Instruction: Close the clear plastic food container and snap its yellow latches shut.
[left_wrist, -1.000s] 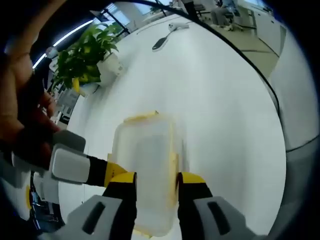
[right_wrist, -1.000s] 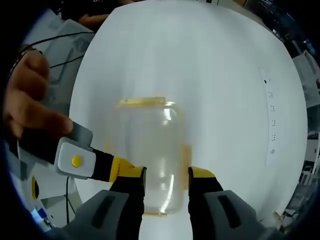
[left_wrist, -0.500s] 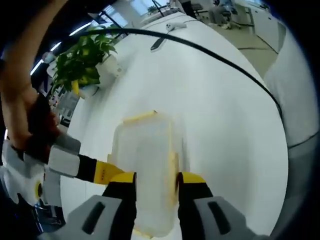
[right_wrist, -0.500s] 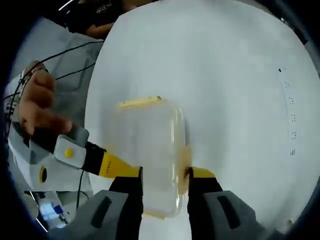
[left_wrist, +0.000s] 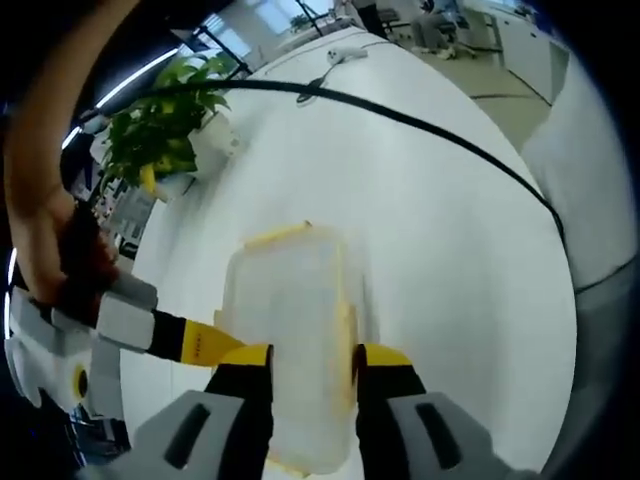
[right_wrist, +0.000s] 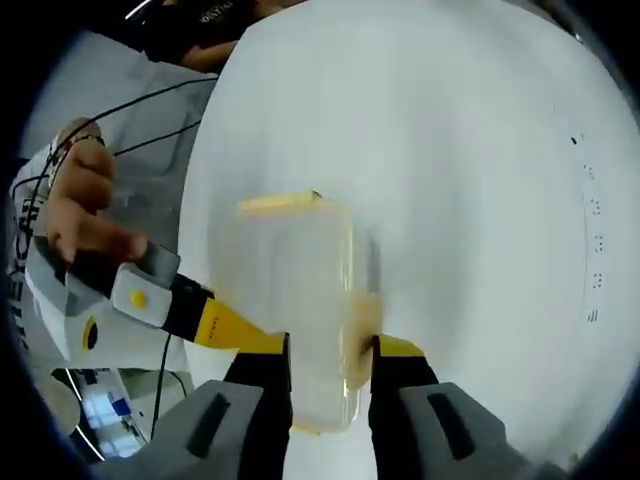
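Clear plastic food container (left_wrist: 290, 345) with yellow latches (left_wrist: 347, 335) pinched by both claws (left_wrist: 312, 385) (right_wrist: 330, 375); risked sliding on white surface (left_wrist: 440, 220) under uneven squeeze.

A leafy green potted plant (left_wrist: 165, 125) is seen at ten o'clock on the white surface (left_wrist: 440, 230). A black cable (left_wrist: 400, 115) is draped across the surface from eleven toward three o'clock.

The container (left_wrist: 290, 340) sits on the table (left_wrist: 440, 230) at lower centre; a plant (left_wrist: 165, 120) stands upper left, a cable (left_wrist: 420, 125) crossing above.
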